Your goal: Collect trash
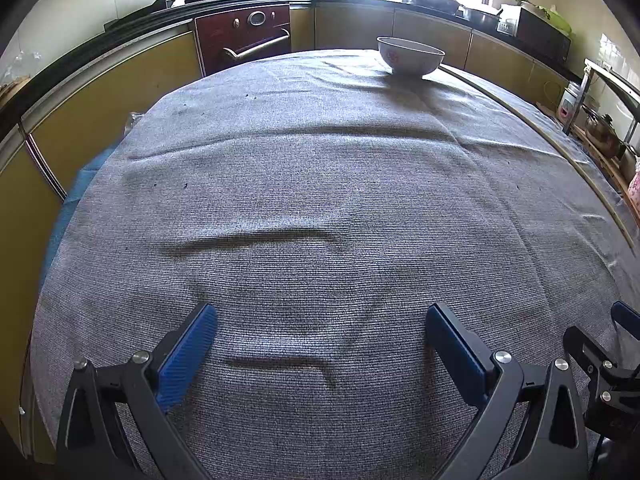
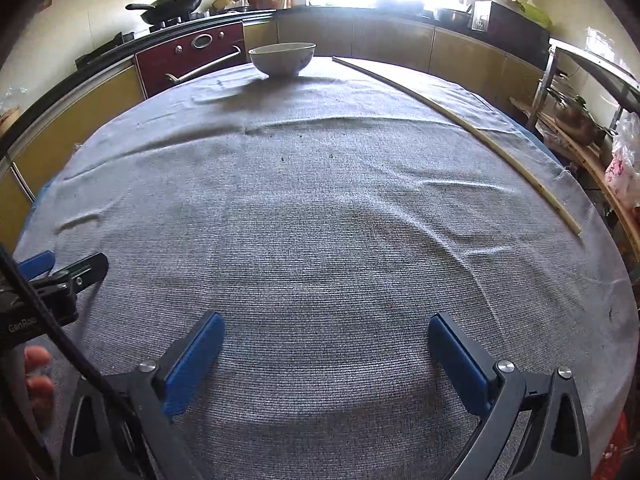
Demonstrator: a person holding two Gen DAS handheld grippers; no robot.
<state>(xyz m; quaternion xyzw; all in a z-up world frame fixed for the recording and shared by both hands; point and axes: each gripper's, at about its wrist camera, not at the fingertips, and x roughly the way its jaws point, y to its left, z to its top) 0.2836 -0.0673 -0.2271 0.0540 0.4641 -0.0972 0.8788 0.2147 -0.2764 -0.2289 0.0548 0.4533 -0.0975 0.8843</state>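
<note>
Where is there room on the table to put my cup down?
The grey cloth lies bare from the two open grippers, left and right, up to the bowl. Only the far end, by the bowl, and the right edge, along the long stick, are taken.

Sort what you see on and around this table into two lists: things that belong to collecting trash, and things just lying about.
Belongs to the job:
- left hand-held gripper, open
- right hand-held gripper, open
- dark specks on the grey cloth

Just lying about:
- bowl
- long thin stick
- wok
</note>
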